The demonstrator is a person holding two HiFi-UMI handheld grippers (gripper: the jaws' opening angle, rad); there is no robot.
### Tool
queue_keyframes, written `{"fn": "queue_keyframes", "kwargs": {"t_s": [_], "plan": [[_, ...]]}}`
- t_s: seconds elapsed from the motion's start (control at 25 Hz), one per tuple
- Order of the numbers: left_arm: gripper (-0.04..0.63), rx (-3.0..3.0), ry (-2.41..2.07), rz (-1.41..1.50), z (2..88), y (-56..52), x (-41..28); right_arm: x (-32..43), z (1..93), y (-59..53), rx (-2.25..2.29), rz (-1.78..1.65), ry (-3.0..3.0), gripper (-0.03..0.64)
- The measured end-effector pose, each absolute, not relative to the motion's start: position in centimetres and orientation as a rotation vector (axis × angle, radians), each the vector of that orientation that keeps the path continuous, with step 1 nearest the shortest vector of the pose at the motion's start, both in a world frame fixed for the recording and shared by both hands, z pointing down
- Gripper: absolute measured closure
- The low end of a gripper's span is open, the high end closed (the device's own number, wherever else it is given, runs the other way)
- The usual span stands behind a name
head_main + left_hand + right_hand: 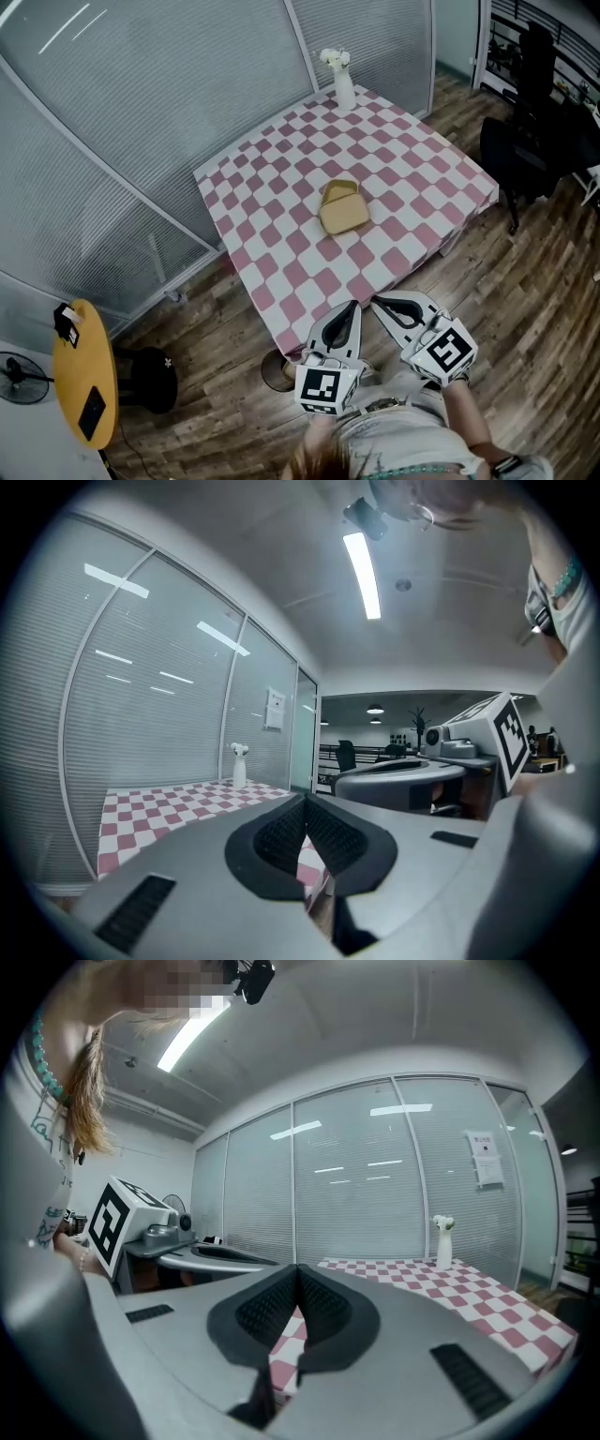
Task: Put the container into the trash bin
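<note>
Left gripper (349, 314) and right gripper (386, 305) are hovering closed and empty; the container (343, 208) is looking light, thin and crushable, inviting a gentle rim pinch.

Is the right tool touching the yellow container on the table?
Apart. The head view shows the right tool at the near edge of the table, with bare checkered cloth between it and the container.

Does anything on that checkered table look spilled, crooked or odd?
Nothing is spilled. The tan container in the middle of the table seems to have its lid ajar. The white vase stands upright at the far corner.
</note>
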State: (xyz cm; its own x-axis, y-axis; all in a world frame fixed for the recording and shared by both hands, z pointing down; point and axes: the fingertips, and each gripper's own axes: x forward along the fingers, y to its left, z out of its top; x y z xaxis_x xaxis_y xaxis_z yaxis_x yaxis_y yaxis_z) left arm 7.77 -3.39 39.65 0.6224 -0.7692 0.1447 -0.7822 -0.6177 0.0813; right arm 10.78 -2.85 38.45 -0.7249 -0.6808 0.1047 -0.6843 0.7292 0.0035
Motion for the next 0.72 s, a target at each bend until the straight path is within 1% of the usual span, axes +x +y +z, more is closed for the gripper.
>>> {"fn": "queue_keyframes", "kwargs": {"t_s": [0.44,0.72], "plan": [[0.589,2.662,-1.354,0.163,40.4,-5.7,6.1,9.4,39.1,-5.3,1.045,0.101,-2.823,0.623],[0.589,2.658,-1.378,0.160,39.8,-11.7,7.3,10.4,38.7,-11.4,1.033,0.095,-2.856,0.623]]}}
